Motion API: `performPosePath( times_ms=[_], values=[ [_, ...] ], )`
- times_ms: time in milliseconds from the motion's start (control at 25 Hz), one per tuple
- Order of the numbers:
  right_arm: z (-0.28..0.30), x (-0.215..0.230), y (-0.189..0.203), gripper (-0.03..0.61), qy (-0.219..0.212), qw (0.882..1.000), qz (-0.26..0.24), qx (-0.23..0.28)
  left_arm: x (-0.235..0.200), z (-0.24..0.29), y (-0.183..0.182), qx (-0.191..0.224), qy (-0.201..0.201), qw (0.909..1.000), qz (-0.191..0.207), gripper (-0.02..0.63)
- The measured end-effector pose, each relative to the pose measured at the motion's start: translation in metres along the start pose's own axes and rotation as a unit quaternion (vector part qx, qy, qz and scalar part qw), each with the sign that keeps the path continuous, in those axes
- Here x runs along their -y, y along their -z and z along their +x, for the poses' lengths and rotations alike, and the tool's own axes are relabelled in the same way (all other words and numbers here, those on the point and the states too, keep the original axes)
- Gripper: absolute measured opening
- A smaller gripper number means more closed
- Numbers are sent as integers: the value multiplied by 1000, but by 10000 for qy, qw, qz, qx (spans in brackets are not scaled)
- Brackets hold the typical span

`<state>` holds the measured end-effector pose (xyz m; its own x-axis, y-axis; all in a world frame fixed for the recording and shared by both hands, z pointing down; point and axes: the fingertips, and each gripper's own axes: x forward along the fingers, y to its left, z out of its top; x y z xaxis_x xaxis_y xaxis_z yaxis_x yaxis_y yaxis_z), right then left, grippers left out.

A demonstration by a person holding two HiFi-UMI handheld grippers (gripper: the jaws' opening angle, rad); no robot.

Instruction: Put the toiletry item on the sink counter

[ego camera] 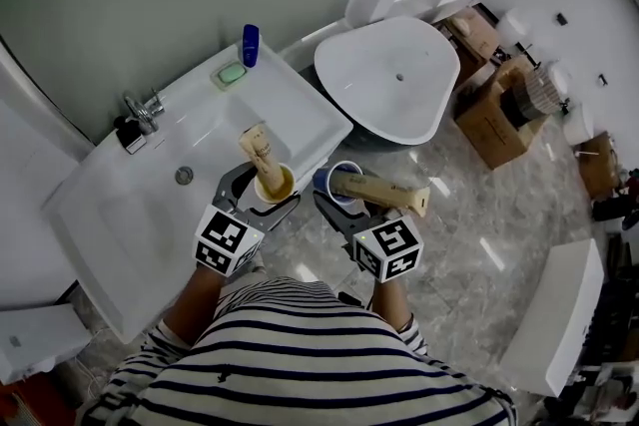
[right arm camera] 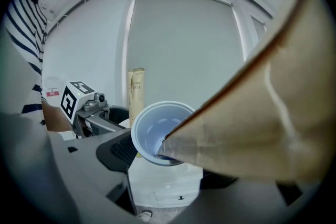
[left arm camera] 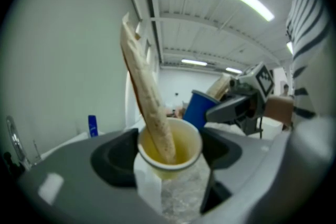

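My left gripper [ego camera: 266, 196] is shut on a yellow cup [ego camera: 275, 183] that holds a tan paper-wrapped toothbrush packet [ego camera: 256, 149] standing upright; the cup [left arm camera: 169, 148] sits between the jaws in the left gripper view. My right gripper [ego camera: 337, 200] is shut on a blue cup [ego camera: 342, 181] with a second tan packet [ego camera: 384, 192] lying tilted to the right; the blue cup [right arm camera: 159, 132] fills the jaw gap and the packet [right arm camera: 257, 113] looms large. Both cups hang over the front right corner of the white sink counter [ego camera: 150, 214].
On the sink sit a chrome tap [ego camera: 143, 110], a green soap on a dish [ego camera: 231, 73] and a blue bottle [ego camera: 251, 45]. A white toilet [ego camera: 392, 75] stands to the right, with cardboard boxes [ego camera: 494, 110] beyond it on the marble floor.
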<state>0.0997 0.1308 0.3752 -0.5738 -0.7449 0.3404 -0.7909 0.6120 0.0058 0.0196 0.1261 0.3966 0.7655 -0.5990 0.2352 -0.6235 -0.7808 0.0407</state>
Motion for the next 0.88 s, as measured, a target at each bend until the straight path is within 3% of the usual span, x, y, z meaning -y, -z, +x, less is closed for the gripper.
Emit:
performPosePath(
  times_ms=[440, 880],
  values=[
    [97, 25, -41, 344, -365, 9987, -326, -137, -99, 19, -18, 344, -339, 9985, -248, 370],
    [192, 40, -64, 344, -1461, 9868, -672, -192, -164, 14, -16, 454, -1237, 9901, -491, 370]
  ],
)
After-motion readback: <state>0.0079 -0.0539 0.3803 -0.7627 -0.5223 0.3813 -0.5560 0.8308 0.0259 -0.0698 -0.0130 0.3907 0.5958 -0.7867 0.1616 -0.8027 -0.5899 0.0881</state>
